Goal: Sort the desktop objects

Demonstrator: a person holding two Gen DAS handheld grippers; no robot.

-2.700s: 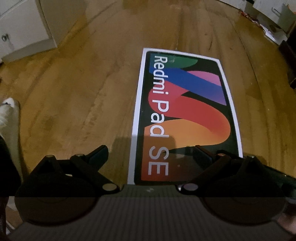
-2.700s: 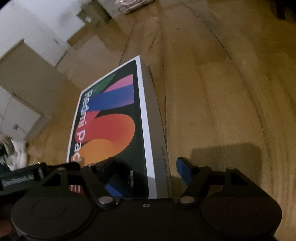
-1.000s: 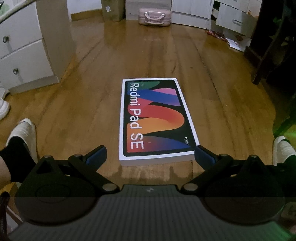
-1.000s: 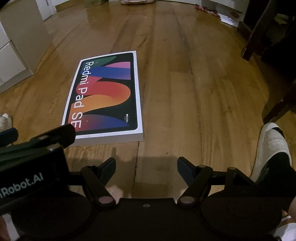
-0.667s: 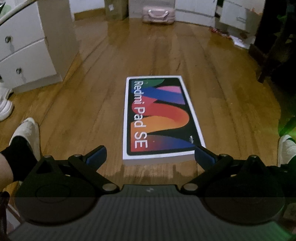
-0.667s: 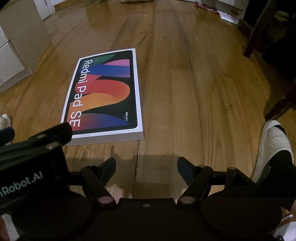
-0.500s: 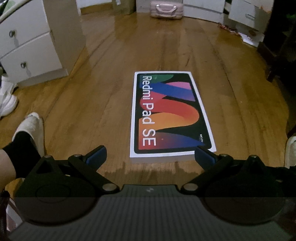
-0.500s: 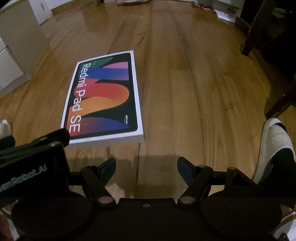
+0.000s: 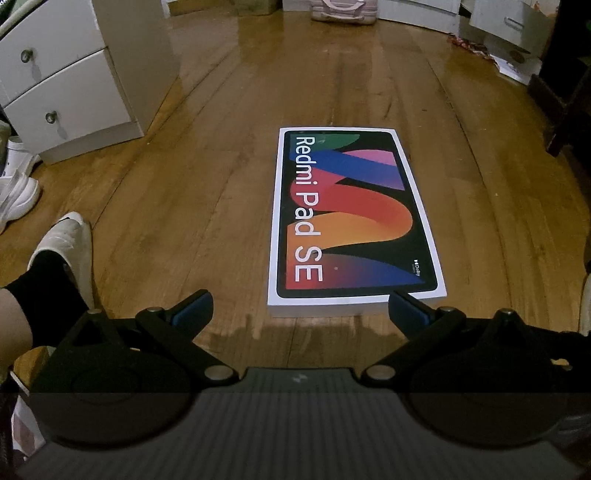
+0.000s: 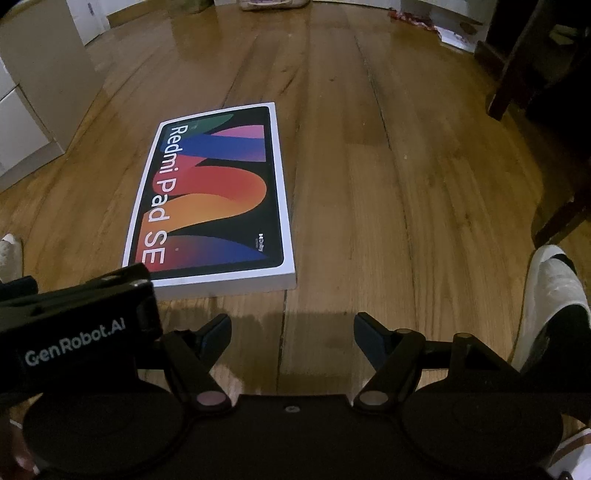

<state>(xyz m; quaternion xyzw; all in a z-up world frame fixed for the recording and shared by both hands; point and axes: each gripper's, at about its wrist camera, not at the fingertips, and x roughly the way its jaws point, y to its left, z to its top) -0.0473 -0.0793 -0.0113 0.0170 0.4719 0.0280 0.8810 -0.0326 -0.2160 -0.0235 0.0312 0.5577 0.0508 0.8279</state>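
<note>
A flat white box printed "Redmi Pad SE" (image 9: 354,218) with a colourful tablet picture lies on the wooden floor (image 9: 207,206). My left gripper (image 9: 300,308) is open and empty, held above the floor just short of the box's near edge. My right gripper (image 10: 291,330) is open and empty, over bare floor to the right of the box (image 10: 214,199). The body of the left gripper (image 10: 74,332) shows at the left of the right wrist view.
A white drawer cabinet (image 9: 70,74) stands at the left, with white shoes (image 9: 14,184) beside it. My slippered feet (image 9: 66,247) (image 10: 554,295) are at both sides. A pink case (image 9: 343,9) and boxes are at the far wall. Dark furniture legs (image 10: 517,66) stand at the right.
Both grippers have pulled up and back from the box, which they had been down at, and it now lies free on the floor. The left wrist view has shifted slightly left.
</note>
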